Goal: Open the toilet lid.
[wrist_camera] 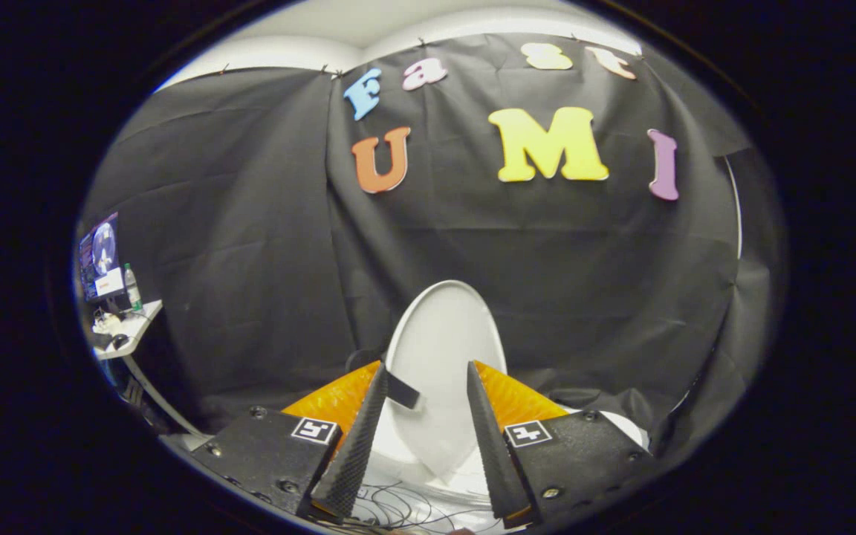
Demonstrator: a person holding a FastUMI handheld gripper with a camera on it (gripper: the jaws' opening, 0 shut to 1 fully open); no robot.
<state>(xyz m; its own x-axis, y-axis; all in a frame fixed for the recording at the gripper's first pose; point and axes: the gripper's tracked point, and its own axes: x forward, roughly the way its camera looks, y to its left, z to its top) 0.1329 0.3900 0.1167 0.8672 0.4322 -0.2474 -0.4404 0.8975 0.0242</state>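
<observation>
Gripper view: raised toilet lid (444, 349) beyond parted claw (425, 375).

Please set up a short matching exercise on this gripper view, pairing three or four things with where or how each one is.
Things:
1. toilet lid
2. fingers
3. black strap
4. desk

States or places:
A. spread apart, pressing on nothing
B. off to the side by the cloth wall, carrying a monitor and a bottle
C. raised upright, seen between the fingers and beyond them
D. at the lid's edge, just by one finger's tip

Pairs: 1-C, 2-A, 3-D, 4-B
</observation>
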